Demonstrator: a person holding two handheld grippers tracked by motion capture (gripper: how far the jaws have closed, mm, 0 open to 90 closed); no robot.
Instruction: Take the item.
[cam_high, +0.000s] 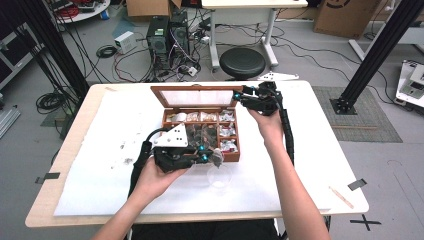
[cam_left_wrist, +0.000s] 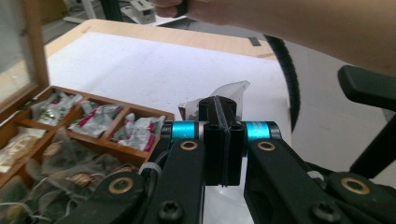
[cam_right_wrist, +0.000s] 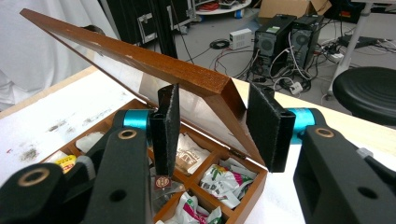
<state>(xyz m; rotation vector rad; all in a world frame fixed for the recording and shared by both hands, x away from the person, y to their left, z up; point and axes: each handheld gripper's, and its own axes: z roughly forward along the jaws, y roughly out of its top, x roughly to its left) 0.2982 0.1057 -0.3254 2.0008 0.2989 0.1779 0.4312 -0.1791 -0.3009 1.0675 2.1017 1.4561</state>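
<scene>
A wooden tea box (cam_high: 165, 119) stands mid-table, its glass-paned lid (cam_high: 195, 95) raised toward the far side and its compartments holding several tea bags. My left gripper (cam_high: 208, 155) hovers at the box's near right corner, shut on a greyish translucent tea bag (cam_high: 218, 158). Just in front of it stands a clear glass (cam_high: 220, 178). In the left gripper view the jaws (cam_left_wrist: 219, 109) are pressed together with the tea bag (cam_left_wrist: 236, 92) sticking out beyond them. My right gripper (cam_high: 239, 97) is open at the lid's right corner. Its pads straddle the lid (cam_right_wrist: 140, 60) edge in the right gripper view (cam_right_wrist: 217, 127).
A white sheet (cam_high: 115, 150) covers most of the table. A thin wooden stick (cam_high: 341, 196) lies near the front right corner. Behind the table are a black stool (cam_high: 242, 62), computer towers (cam_high: 167, 37) and loose cables.
</scene>
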